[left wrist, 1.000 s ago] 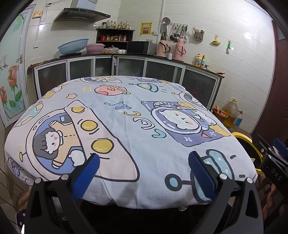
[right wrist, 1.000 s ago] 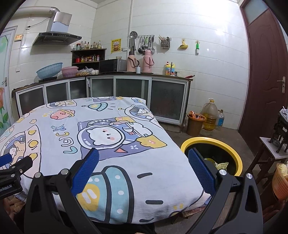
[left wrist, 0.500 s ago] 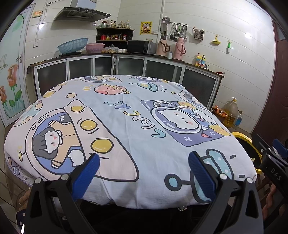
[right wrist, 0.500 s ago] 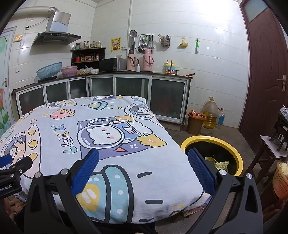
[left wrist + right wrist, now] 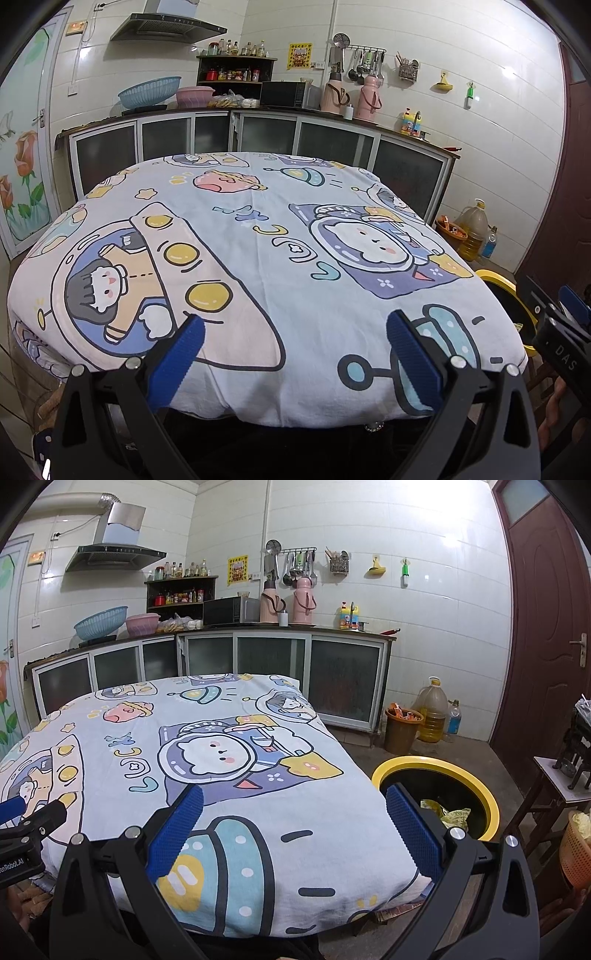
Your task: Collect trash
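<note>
Now both wide open and empty, left gripper (image 5: 291, 336) and right gripper (image 5: 293, 808) over tablecloth (image 5: 221, 775), yellow-rimmed trash bin (image 5: 480, 794) with wrappers (image 5: 448, 812) at 3 o'clock of table.

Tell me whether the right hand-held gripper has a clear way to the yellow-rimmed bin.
Probably yes. The right hand-held gripper is open and empty, and the yellow-rimmed bin stands open-topped on the floor just right of the table; nothing shows between them.

The left gripper (image 5: 295, 334) and right gripper (image 5: 295, 805) are held level side by side, jaws spread wide, apparently with nothing between the blue pads (image 5: 177, 360).
</note>
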Motion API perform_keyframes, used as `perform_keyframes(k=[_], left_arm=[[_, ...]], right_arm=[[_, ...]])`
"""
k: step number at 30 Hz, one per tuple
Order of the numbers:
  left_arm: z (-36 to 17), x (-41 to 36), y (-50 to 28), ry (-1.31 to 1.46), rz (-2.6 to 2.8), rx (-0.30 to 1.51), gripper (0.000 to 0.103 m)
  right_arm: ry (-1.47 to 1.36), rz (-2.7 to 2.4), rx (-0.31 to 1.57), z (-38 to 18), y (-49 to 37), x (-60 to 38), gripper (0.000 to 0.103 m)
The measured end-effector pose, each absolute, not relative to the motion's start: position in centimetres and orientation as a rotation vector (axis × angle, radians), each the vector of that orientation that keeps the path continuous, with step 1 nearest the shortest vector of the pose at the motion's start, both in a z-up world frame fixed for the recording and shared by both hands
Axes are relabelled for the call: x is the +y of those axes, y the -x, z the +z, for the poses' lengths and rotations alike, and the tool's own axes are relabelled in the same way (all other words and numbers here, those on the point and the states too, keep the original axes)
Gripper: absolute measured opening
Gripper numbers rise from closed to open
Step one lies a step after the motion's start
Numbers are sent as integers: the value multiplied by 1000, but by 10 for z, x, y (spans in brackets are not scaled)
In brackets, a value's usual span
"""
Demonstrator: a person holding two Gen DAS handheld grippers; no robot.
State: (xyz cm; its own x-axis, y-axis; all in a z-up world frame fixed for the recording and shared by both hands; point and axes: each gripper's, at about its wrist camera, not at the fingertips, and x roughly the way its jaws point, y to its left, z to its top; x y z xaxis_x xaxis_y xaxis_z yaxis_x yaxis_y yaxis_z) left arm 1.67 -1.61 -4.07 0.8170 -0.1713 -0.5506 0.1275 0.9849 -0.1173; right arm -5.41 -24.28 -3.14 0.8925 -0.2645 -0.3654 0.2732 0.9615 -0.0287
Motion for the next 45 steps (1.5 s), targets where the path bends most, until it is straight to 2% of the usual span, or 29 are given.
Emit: perform_keyframes(k=[45], left_arm=[[-47,-15,-19,89,-168,620,95]], right_arm=[[-32,-274,401,-34,55,-242,95]])
